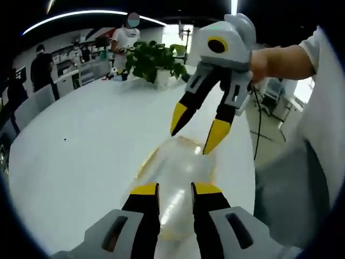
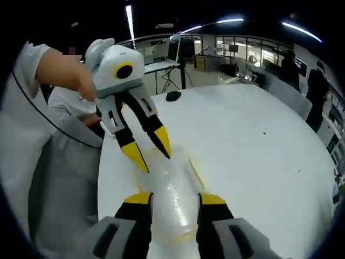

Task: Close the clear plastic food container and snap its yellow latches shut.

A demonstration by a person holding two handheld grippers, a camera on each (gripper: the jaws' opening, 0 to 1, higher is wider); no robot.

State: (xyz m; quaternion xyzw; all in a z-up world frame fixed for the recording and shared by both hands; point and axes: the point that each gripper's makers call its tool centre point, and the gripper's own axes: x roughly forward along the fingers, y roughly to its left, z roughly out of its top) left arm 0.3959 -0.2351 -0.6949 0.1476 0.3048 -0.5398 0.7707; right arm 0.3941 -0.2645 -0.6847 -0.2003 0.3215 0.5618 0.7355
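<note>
The clear plastic food container [image 1: 177,164] with a yellow rim lies on the white table [image 1: 81,145]. My left gripper [image 1: 176,190] stands open at its near end, jaws on either side of the lid. Opposite it, my right gripper [image 1: 195,131] hangs open just above the far end, yellow tips pointing down. From the right gripper view, the container [image 2: 173,181] runs between the jaws of my right gripper [image 2: 175,199], and the left gripper [image 2: 152,155] hovers open over its far end. I cannot make out the latches' state.
A potted plant [image 1: 156,60] stands at the far side of the table, with people [image 1: 125,38] and chairs behind it. A small black object [image 2: 173,96] lies near the table's far edge. The person's torso [image 2: 64,156] is close to the table edge.
</note>
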